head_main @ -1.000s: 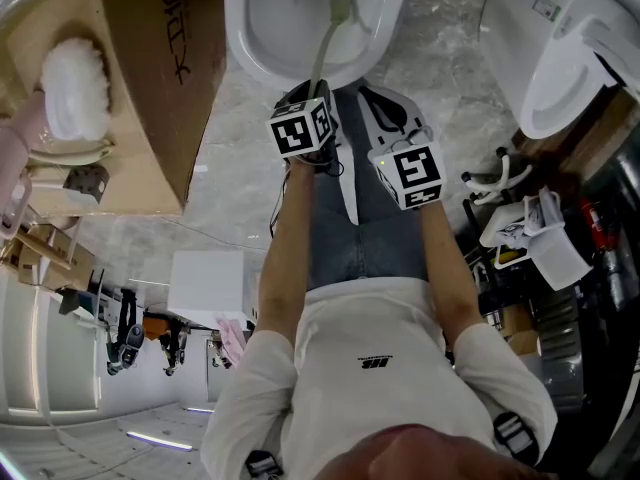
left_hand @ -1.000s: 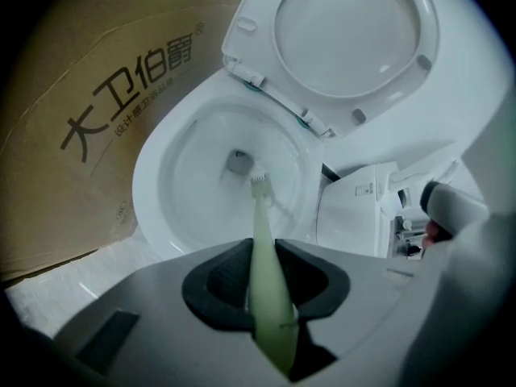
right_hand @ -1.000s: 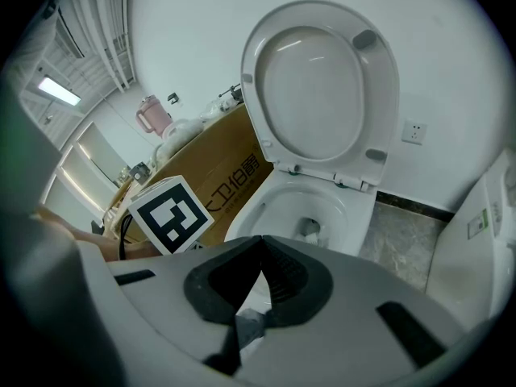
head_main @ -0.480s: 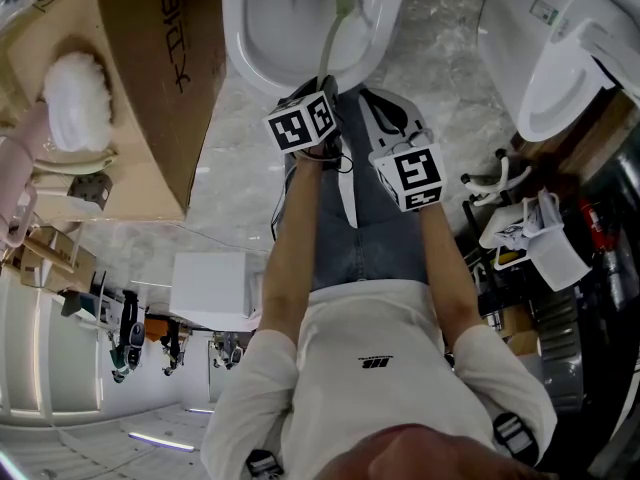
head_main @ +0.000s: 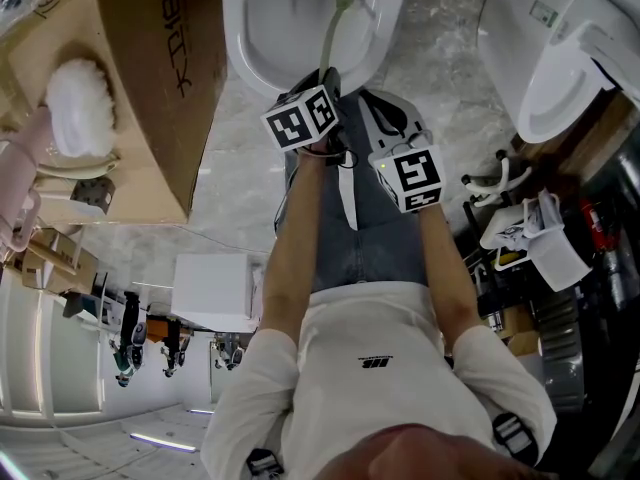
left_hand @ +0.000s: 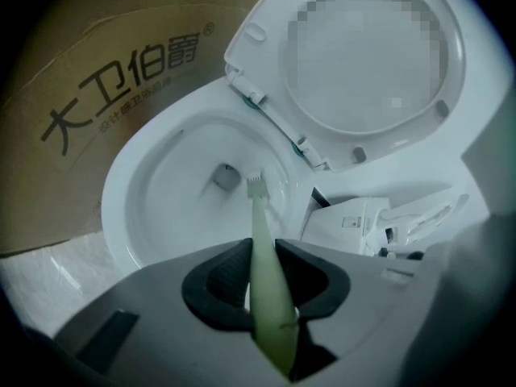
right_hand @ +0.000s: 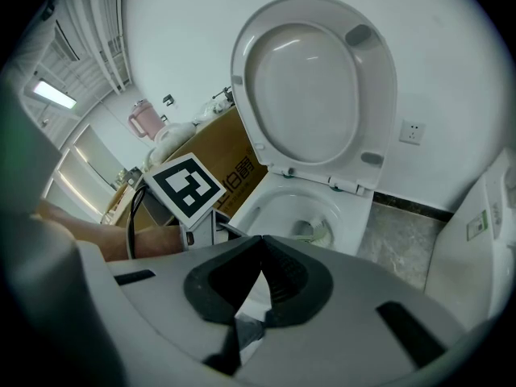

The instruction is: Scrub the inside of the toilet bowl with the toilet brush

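Note:
The white toilet bowl lies at the top of the head view, its lid raised. A pale green toilet brush reaches from my left gripper down into the bowl. In the left gripper view the jaws of the left gripper are shut on the brush handle, and the brush head sits against the inner wall just right of the drain. My right gripper hovers to the right of the bowl, near the person's thigh. Its view shows the right gripper shut on nothing, with the bowl ahead.
A big cardboard box stands close to the bowl's left side, with a white fluffy thing beyond it. A second toilet and a white basket with clutter are at the right. Marble floor surrounds the bowl.
My left gripper has edged a little toward the bowl and the brush head has slid slightly deeper. The right gripper has stayed put.

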